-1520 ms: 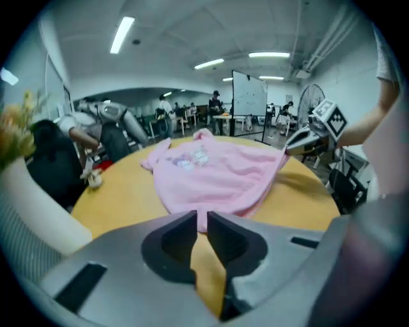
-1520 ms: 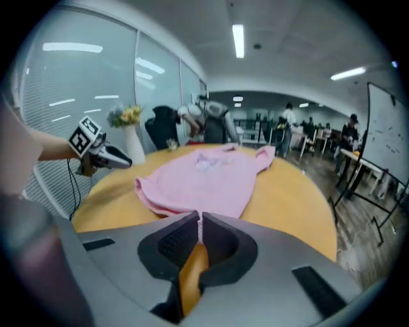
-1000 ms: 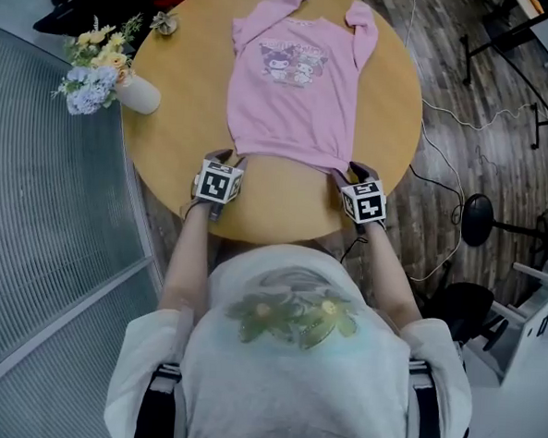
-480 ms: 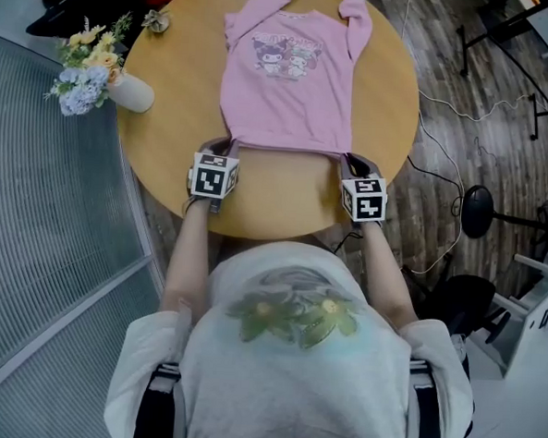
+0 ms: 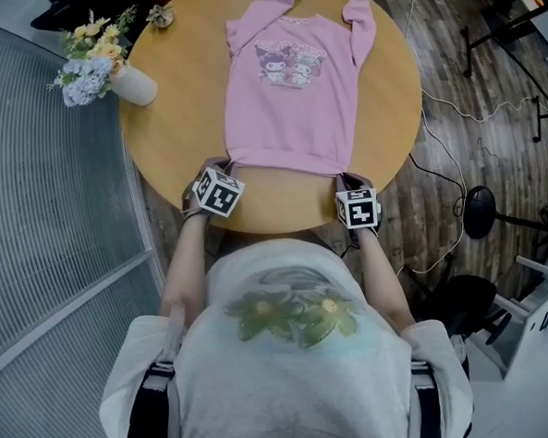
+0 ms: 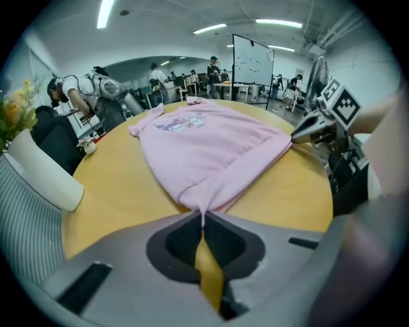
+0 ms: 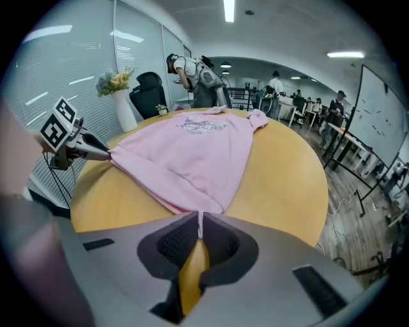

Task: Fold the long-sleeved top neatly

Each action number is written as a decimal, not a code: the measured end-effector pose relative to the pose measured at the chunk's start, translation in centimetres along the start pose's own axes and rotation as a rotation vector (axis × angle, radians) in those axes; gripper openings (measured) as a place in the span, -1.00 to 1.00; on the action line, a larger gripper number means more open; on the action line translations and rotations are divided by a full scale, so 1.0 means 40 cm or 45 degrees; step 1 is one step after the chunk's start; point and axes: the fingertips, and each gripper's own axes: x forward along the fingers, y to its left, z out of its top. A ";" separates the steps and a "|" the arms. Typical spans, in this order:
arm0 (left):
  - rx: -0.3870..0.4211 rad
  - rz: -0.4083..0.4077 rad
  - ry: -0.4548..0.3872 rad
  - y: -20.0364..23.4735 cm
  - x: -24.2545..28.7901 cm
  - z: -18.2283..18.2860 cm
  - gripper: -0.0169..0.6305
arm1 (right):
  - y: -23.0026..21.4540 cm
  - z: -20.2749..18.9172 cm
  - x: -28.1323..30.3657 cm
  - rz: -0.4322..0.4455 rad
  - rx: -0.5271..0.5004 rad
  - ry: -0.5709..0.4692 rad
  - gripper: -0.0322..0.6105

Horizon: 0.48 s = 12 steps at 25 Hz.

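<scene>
Round table (image 5: 168, 133), pink top (image 5: 286, 103) ahead, hem corners clamped in left tool (image 5: 228, 164), right tool (image 5: 342, 177).

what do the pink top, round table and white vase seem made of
Pink top: soft matte knit, probably cotton fleece; it drapes and puckers at the hem. Table: smooth tan wood or laminate, faint sheen. Vase: white, smooth, perhaps ceramic.
</scene>
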 end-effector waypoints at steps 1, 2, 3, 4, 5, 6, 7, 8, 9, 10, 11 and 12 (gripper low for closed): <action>0.000 0.004 0.015 -0.001 0.002 -0.012 -0.90 | 0.003 -0.008 -0.001 0.007 -0.001 0.009 -0.79; 0.015 0.009 0.038 -0.002 0.004 -0.028 -0.90 | 0.006 -0.017 -0.003 0.018 -0.001 0.021 -0.79; 0.050 0.018 0.068 -0.003 0.006 -0.048 -0.90 | 0.010 -0.029 -0.004 0.033 -0.004 0.037 -0.79; 0.096 0.031 0.099 -0.003 0.011 -0.069 -0.90 | 0.014 -0.040 -0.005 0.047 -0.010 0.051 -0.79; 0.133 0.044 0.120 -0.002 0.015 -0.087 -0.90 | 0.016 -0.048 -0.004 0.057 -0.017 0.056 -0.79; 0.149 0.052 0.125 -0.001 0.017 -0.097 -0.90 | 0.016 -0.051 -0.004 0.063 -0.019 0.053 -0.79; 0.143 0.057 0.119 -0.001 0.018 -0.100 -0.90 | 0.015 -0.051 -0.004 0.064 -0.019 0.047 -0.79; 0.128 0.059 0.109 -0.001 0.019 -0.099 -0.90 | 0.013 -0.051 -0.003 0.062 -0.018 0.044 -0.79; 0.117 0.060 0.101 -0.002 0.020 -0.097 -0.90 | 0.013 -0.051 -0.002 0.060 -0.022 0.047 -0.79; 0.109 0.061 0.095 -0.002 0.021 -0.096 -0.90 | 0.014 -0.052 -0.001 0.059 -0.028 0.057 -0.79; 0.090 0.058 0.092 -0.001 0.024 -0.095 -0.90 | 0.015 -0.053 0.001 0.059 -0.035 0.072 -0.79; 0.053 0.046 0.092 0.000 0.026 -0.095 -0.90 | 0.015 -0.054 0.002 0.063 -0.036 0.092 -0.79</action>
